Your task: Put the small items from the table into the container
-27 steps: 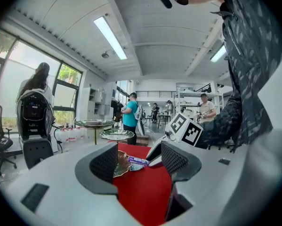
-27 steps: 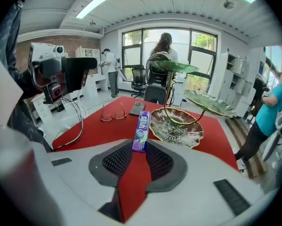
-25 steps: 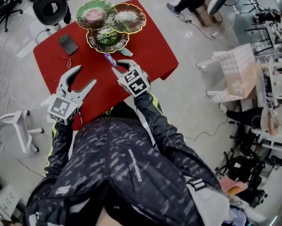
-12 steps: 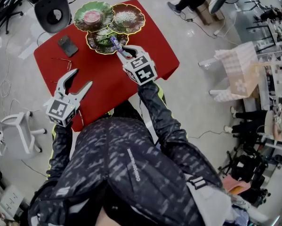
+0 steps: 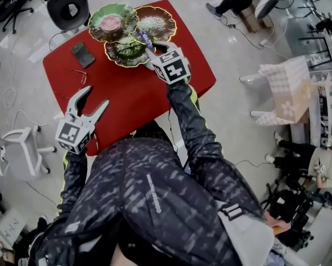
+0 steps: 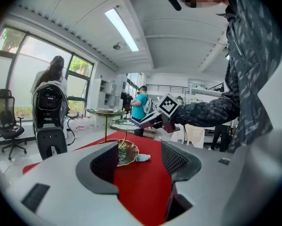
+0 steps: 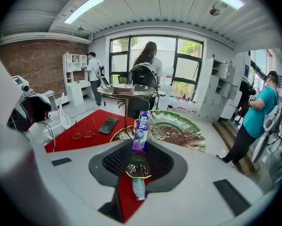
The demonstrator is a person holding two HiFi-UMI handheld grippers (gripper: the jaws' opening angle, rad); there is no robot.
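L gripper (image 5: 96, 97): jaws spread, nothing between them, hovering over near-left edge of red table (image 5: 132, 93). Idle.

Glasses (image 5: 78, 76) and phone (image 5: 83, 54) lie on the cloth at the left, apart from the dishes. Not sure they count as "small items".

Container = tiered stand of three leaf-shaped dishes. Upper-left dish (image 5: 124, 10) already holds a pinkish round thing (image 5: 111, 21). Lowest dish (image 5: 126, 50) and right dish (image 5: 156, 22) look empty, though detail is too small to be sure.

Pale wrapped item (image 6: 142, 158) still on cloth, just beside rim of lowest dish.

R gripper (image 5: 153, 47): pinching a purple packet (image 5: 146, 38) by its lower end, packet upright, carried above the stand betw. lowest and right dishes. Not yet released.

Progress est.: one item in, one in transit, at least one left on table.

Vs. 1 s ago: R gripper + packet were over bare cloth just short of lowest dish and are now over the stand. L gripper approx. same spot, jaws unchanged.
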